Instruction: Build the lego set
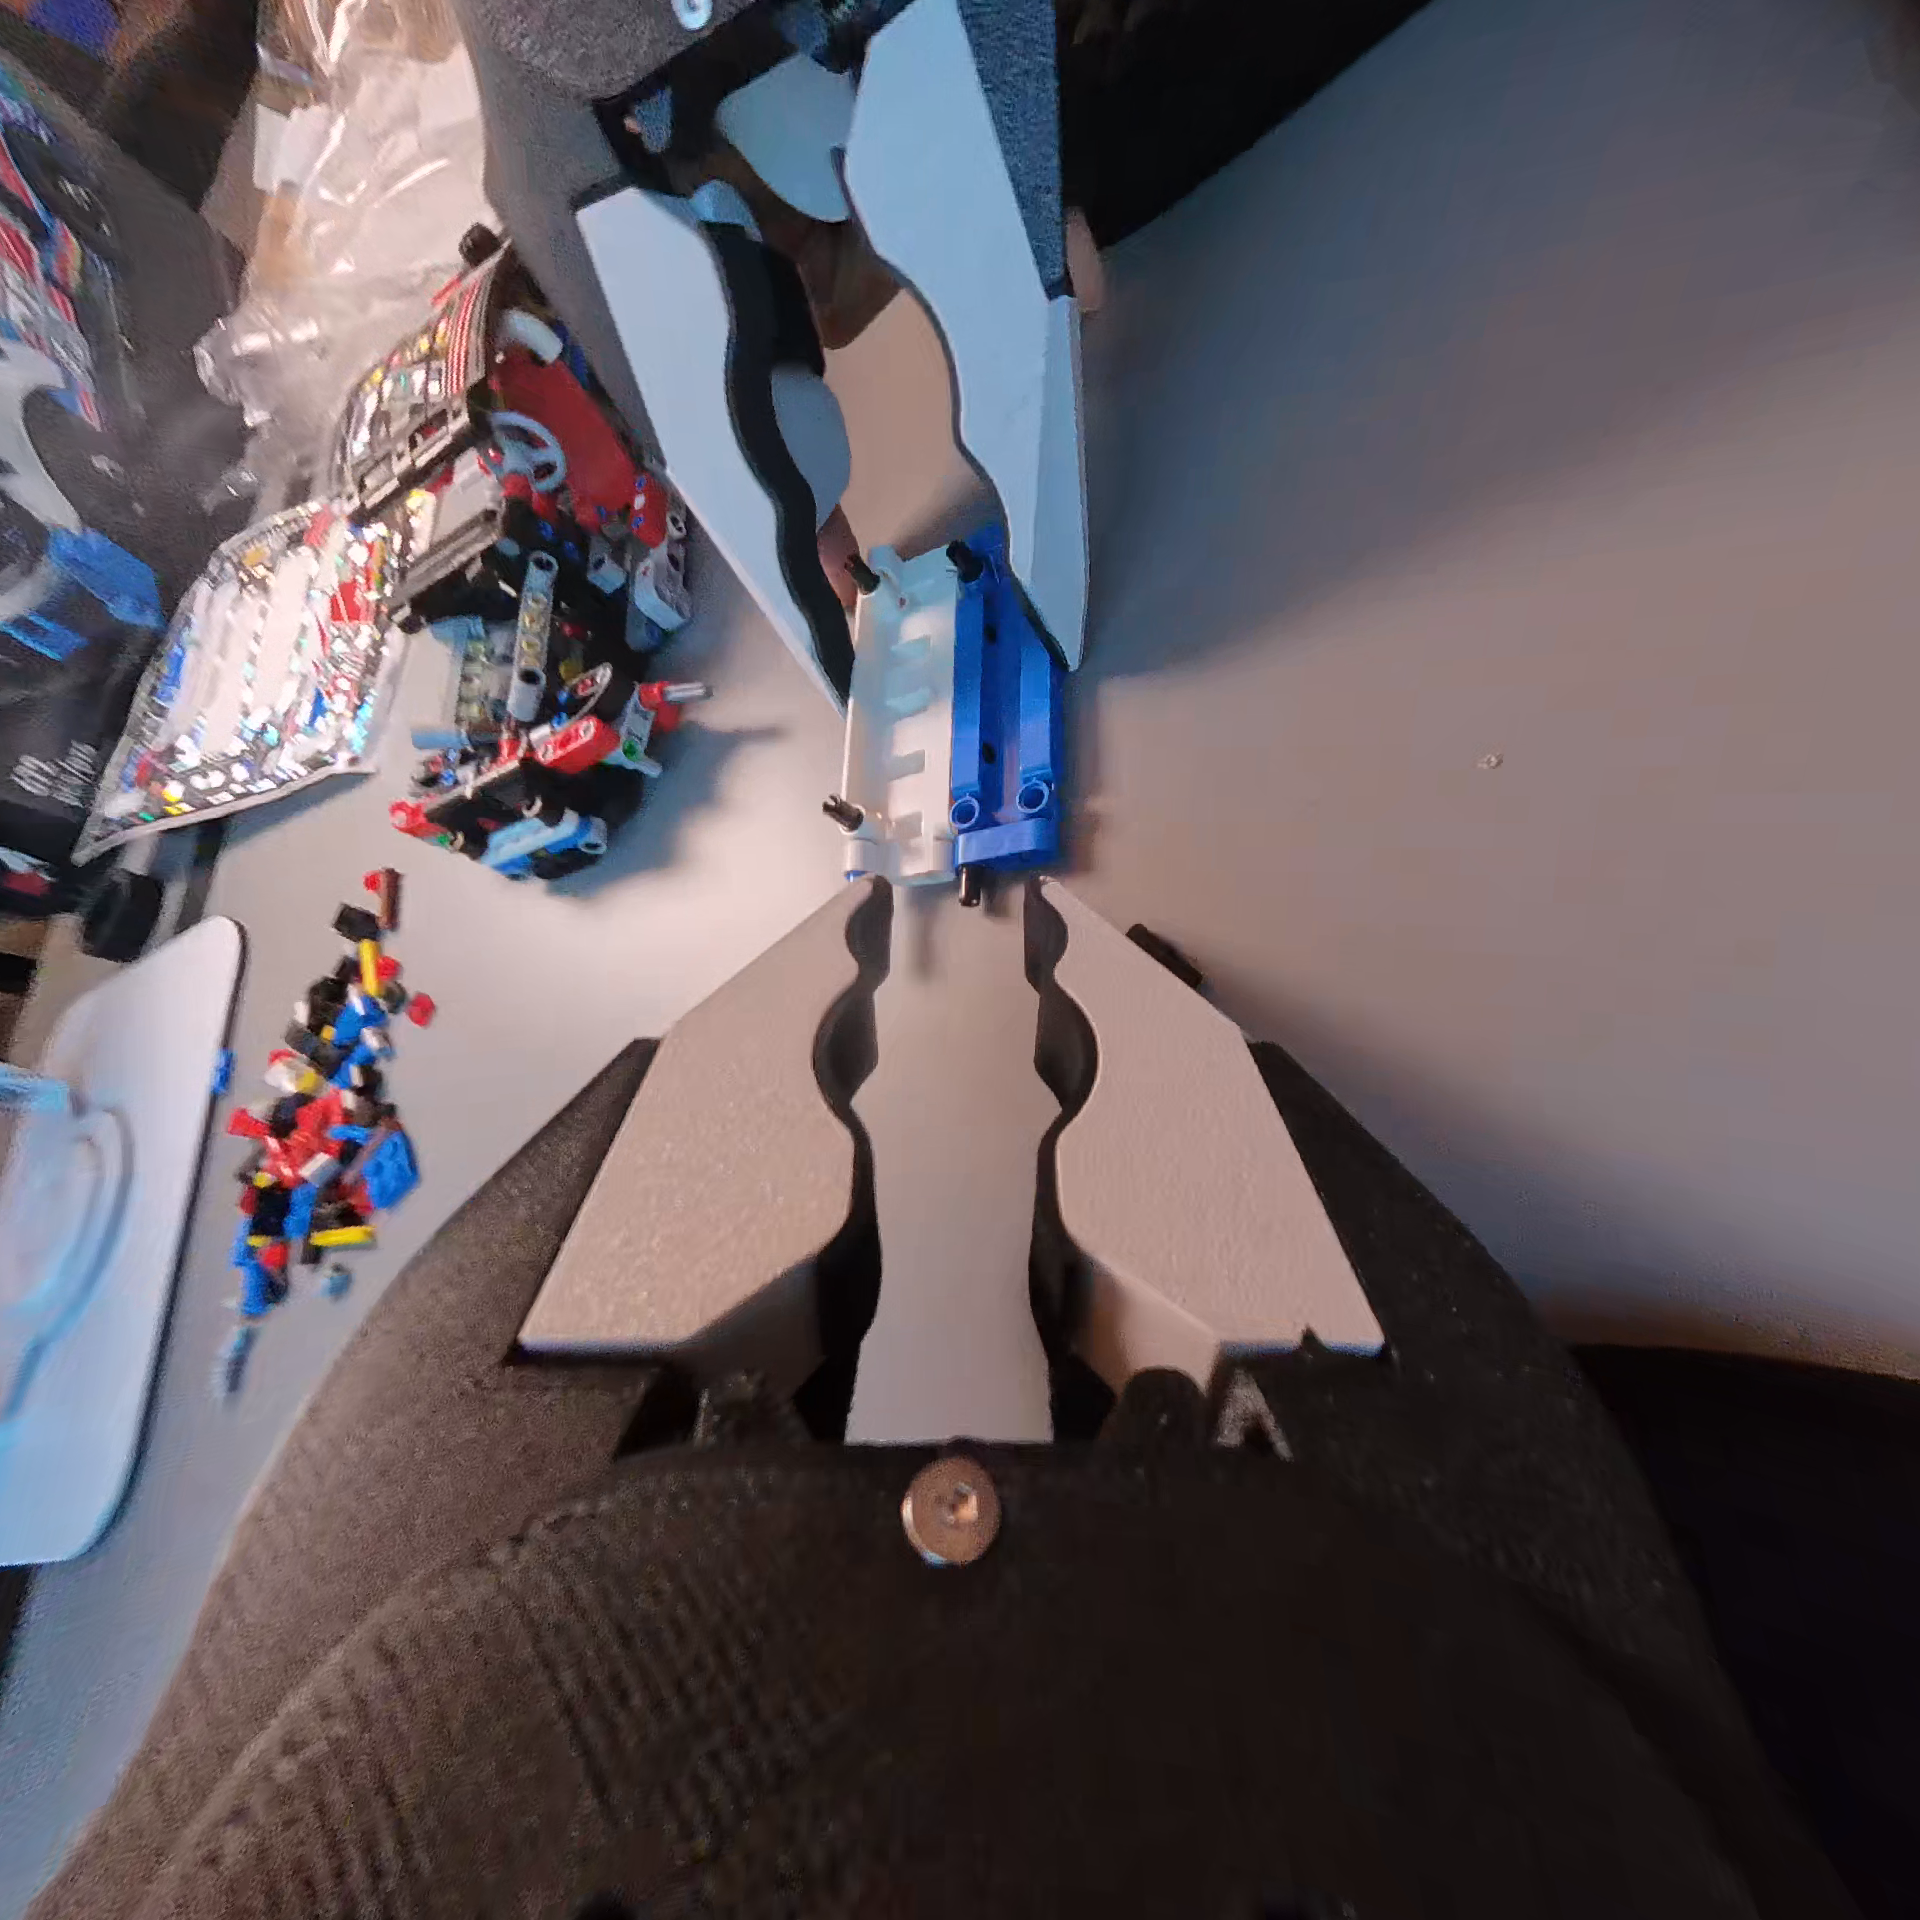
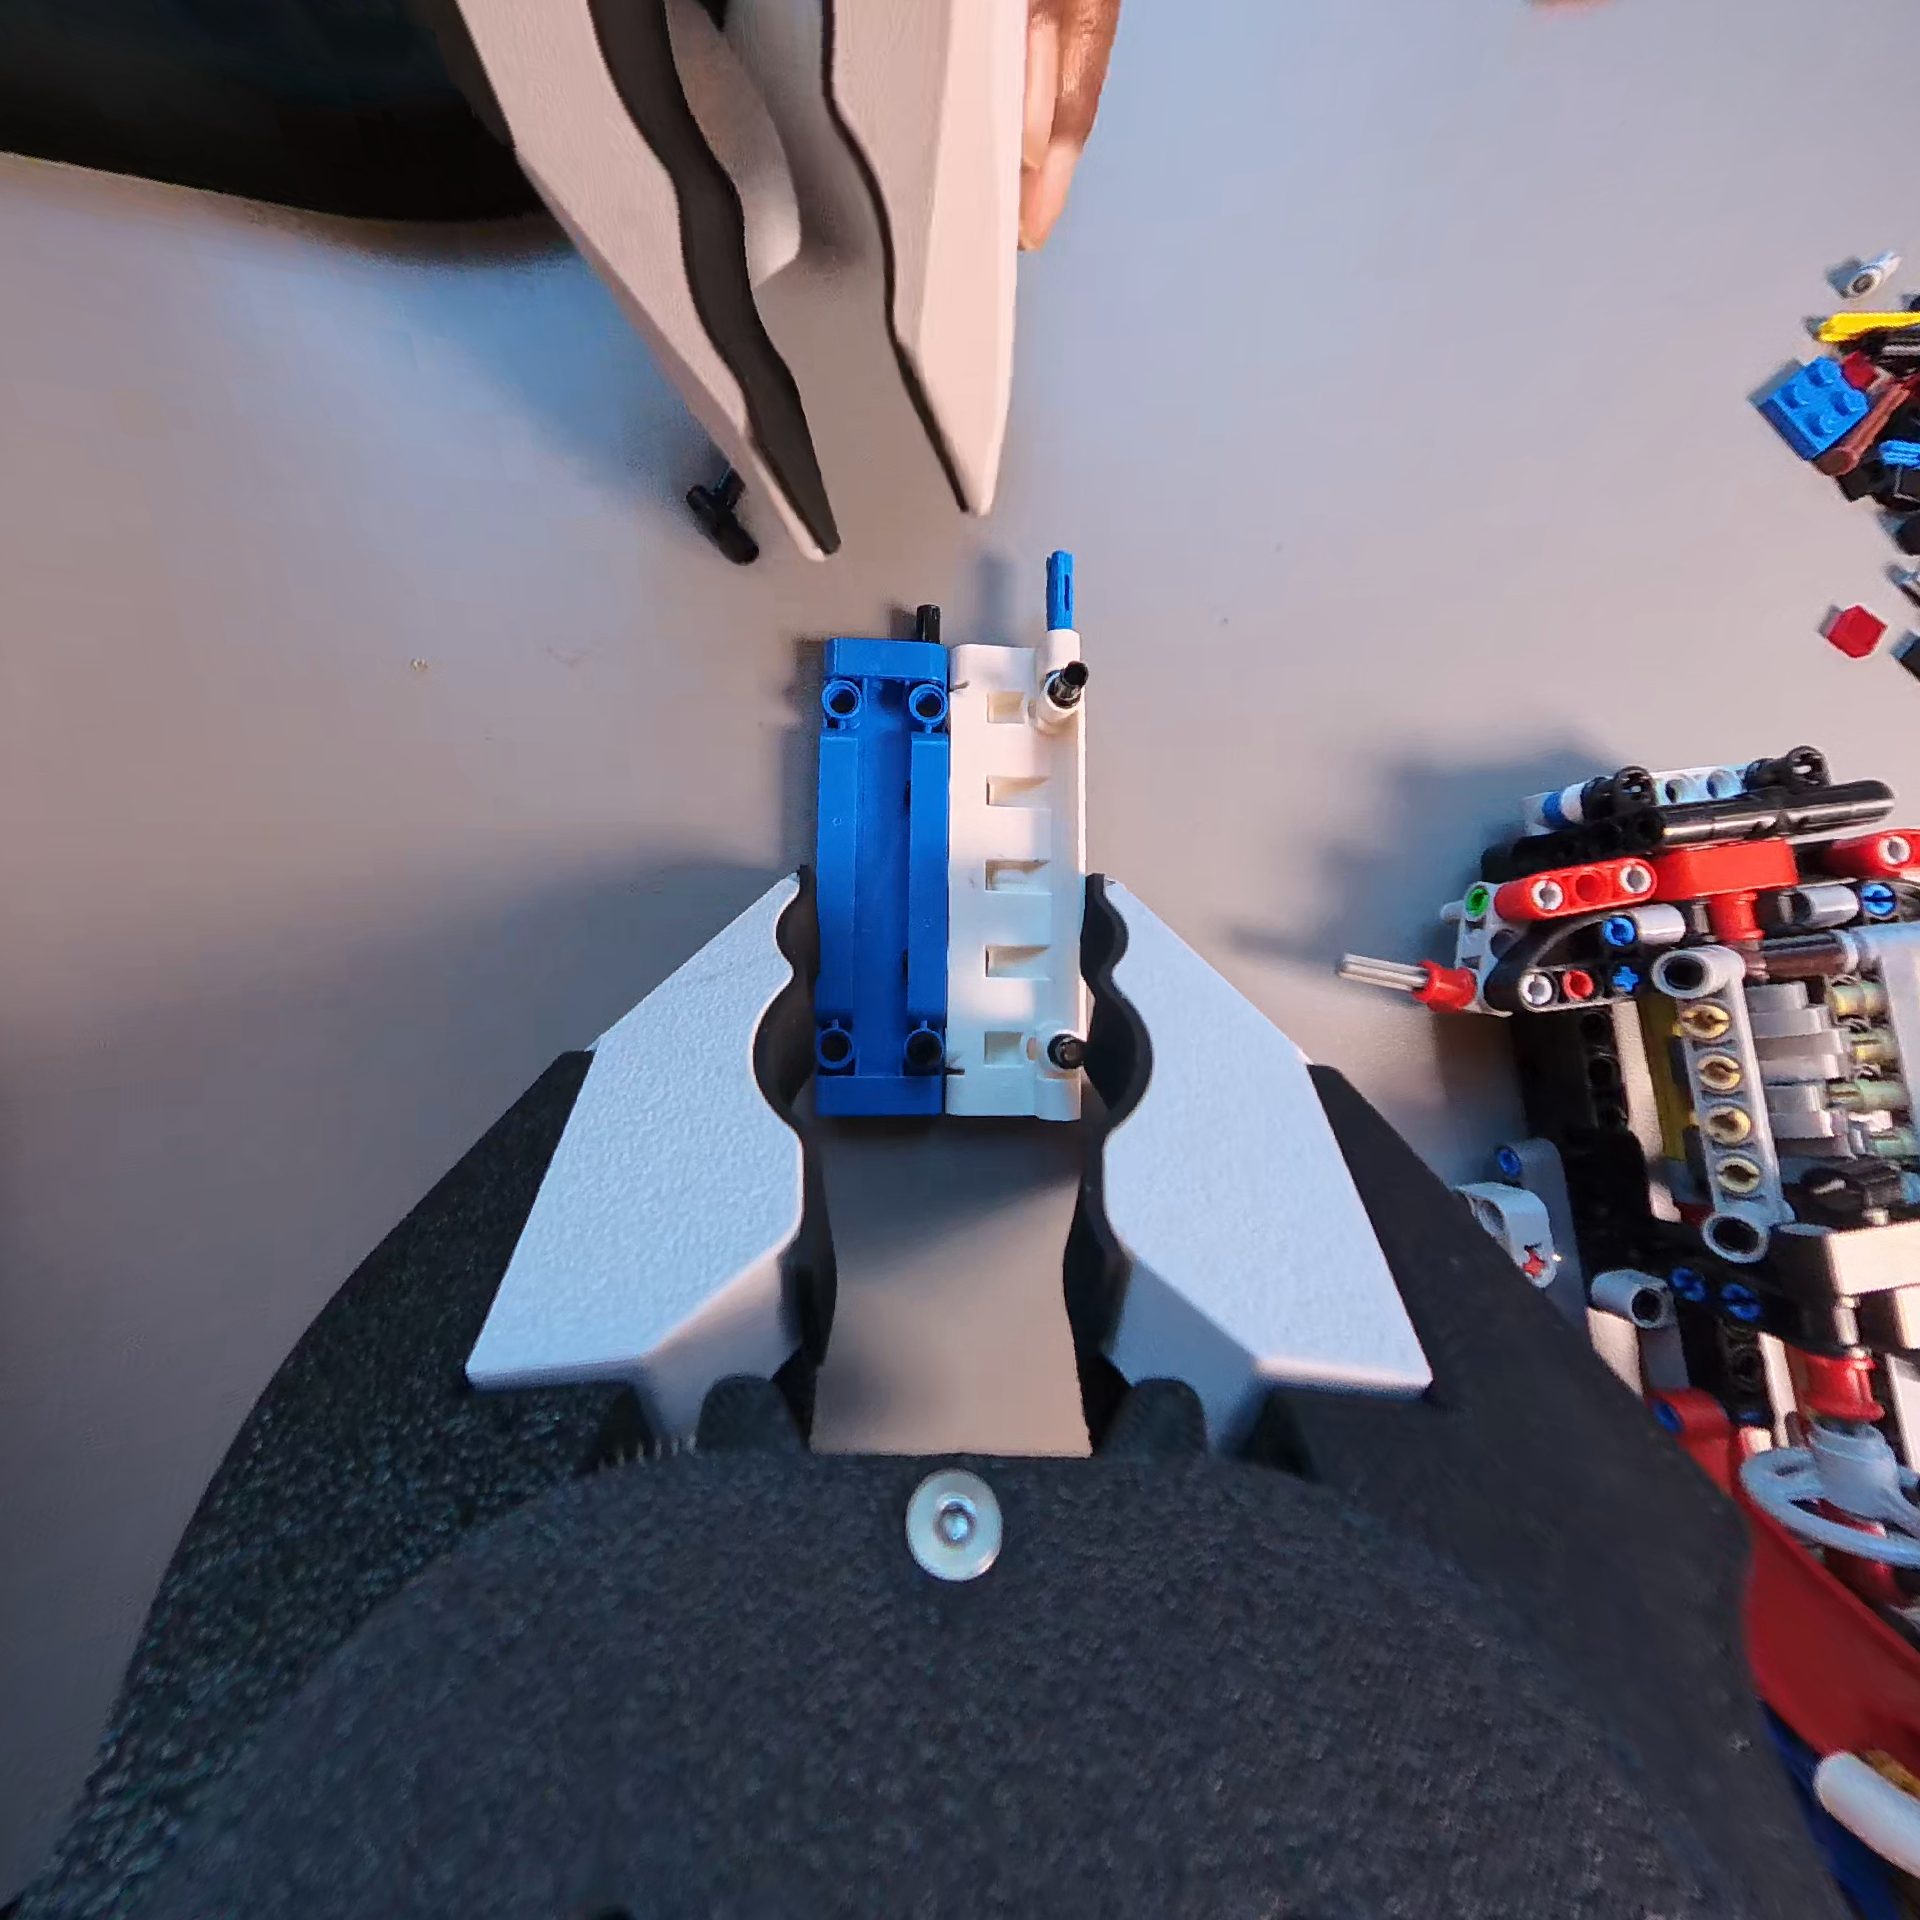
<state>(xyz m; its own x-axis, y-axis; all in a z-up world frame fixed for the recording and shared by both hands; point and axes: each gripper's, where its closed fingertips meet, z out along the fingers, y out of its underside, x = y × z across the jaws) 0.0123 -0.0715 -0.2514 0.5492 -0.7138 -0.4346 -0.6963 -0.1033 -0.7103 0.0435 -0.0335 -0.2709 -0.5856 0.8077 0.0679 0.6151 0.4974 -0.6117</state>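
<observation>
Lego sub-assembly [image 2: 951, 883], blue panel joined to white panel, pinched between fingers of right hand-held gripper [image 2: 948, 894] and resting on grey worktop [image 2: 364, 727]. Blue side against one finger, white side against the other; near end seated deep in the curved notches of the pads. Black pins protruding from white panel at both ends; short blue pin [image 2: 1060, 587] projecting from far end.

Left hand-held gripper [image 1: 961, 888] aimed at opposite end of same sub-assembly [image 1: 951, 727], fingers spread, nothing between them; tips just short of blue-and-white piece, contact with it not resolvable. Loose black pin [image 2: 722, 514] lying on worktop beside one finger of left hand-held gripper, as seen from right wrist view. Fingertip of person's hand [image 2: 1049, 156] visible behind that gripper.

Partly built model [image 2: 1714, 1091], red, black and grey with beams and pins, placed near sub-assembly but apart from it. Pile of small loose bricks [image 1: 322, 1122], red, blue, black and yellow, farther out on worktop. Sticker sheet [image 1: 260, 675] lying flat beyond model, with clear plastic bags [image 1: 343, 187] and dark printed box [image 1: 62, 416] at worktop edge. Pale tray [image 1: 135, 1195] next to brick pile, partly cropped in left wrist view.
</observation>
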